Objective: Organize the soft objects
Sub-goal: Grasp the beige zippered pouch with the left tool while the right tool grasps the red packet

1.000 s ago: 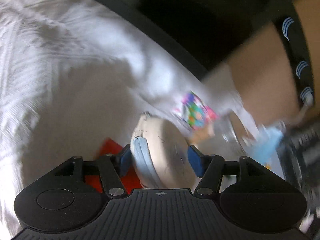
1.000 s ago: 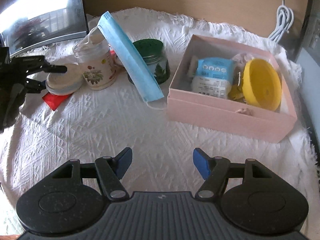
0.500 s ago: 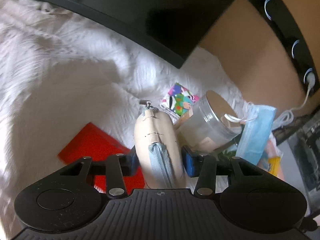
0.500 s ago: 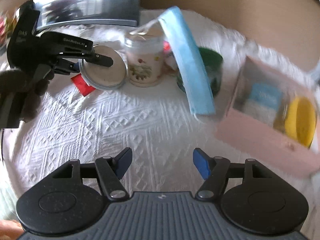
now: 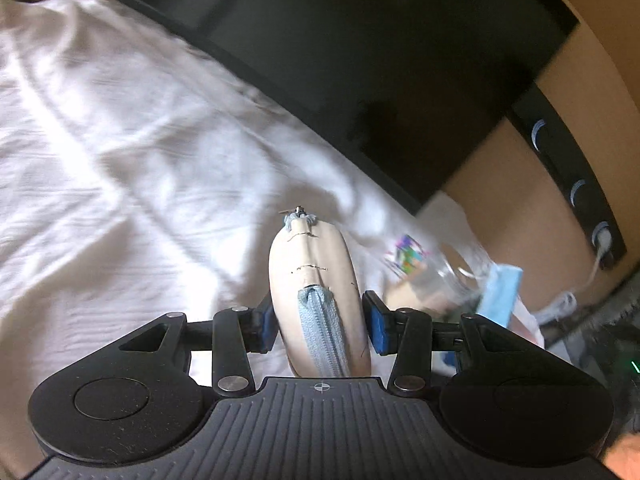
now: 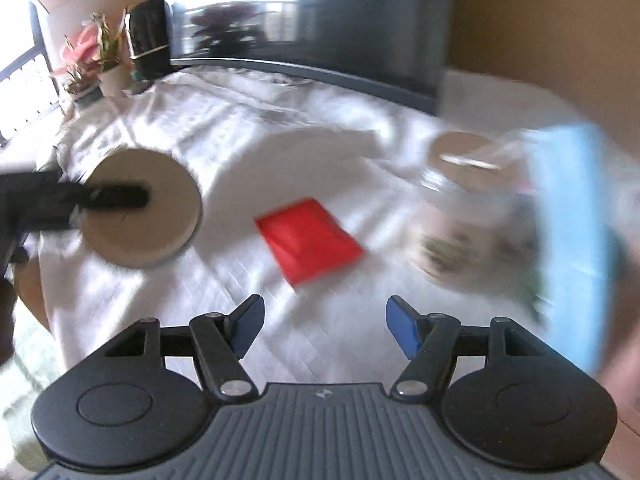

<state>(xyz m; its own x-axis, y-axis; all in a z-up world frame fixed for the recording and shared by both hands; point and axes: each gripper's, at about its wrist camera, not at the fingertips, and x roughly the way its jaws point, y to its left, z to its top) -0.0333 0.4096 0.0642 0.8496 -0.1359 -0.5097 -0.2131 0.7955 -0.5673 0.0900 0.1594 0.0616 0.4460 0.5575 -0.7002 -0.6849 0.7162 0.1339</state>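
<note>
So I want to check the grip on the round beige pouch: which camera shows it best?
The left wrist view: the round beige pouch sits edge-on, sharp, between the left gripper pads. The right wrist view shows its flat face, blurred.

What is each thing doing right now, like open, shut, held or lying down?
Left tongs: shut on the round pouch.
Round pouch: held edge-up, zipper closed.
Right tongs: open, holding nothing.
Red packet: lying flat on the white cloth.
Jar: standing upright; too blurred for more.
</note>
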